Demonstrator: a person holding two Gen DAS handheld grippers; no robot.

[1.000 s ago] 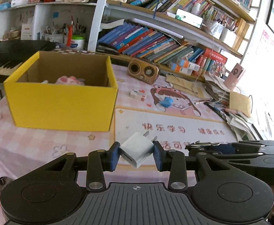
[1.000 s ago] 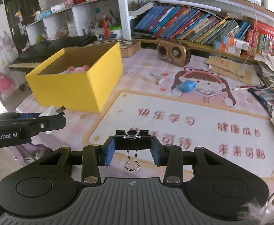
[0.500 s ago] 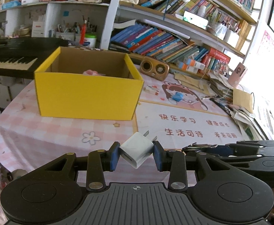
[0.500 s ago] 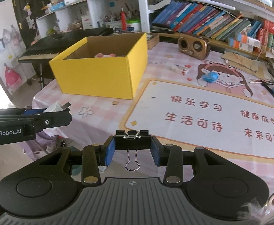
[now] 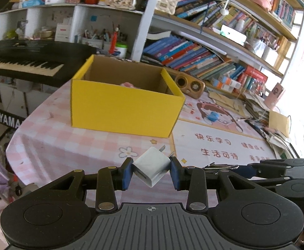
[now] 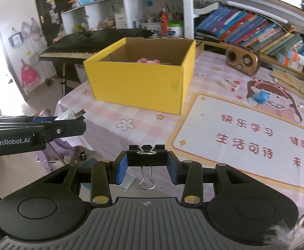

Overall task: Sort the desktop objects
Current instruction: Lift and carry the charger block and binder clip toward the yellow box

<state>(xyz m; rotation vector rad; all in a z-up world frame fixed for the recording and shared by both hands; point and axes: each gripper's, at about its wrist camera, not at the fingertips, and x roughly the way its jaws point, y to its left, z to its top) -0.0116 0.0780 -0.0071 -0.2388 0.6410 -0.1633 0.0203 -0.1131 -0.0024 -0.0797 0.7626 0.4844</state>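
My left gripper (image 5: 151, 169) is shut on a white plug adapter (image 5: 151, 166), held in the air in front of the table's near edge. My right gripper (image 6: 147, 162) is shut on a black binder clip (image 6: 146, 158) with its wire handle hanging down. An open yellow box (image 5: 122, 106) stands on the pink checked tablecloth ahead, with something pink inside; it also shows in the right wrist view (image 6: 143, 81). The left gripper (image 6: 47, 127) shows at the left of the right wrist view, and the right gripper (image 5: 277, 166) at the right of the left wrist view.
A brown retro speaker (image 6: 242, 59), a blue object (image 6: 261, 97) and a small white item (image 6: 230, 85) lie on the cartoon mat (image 6: 245, 129). A black keyboard (image 5: 23, 62) stands left of the table. Bookshelves (image 5: 204, 58) and paper piles (image 5: 262, 108) line the back and right.
Both grippers have pulled back from the table and swung left, still holding their objects. The yellow box now looks farther away and more central.
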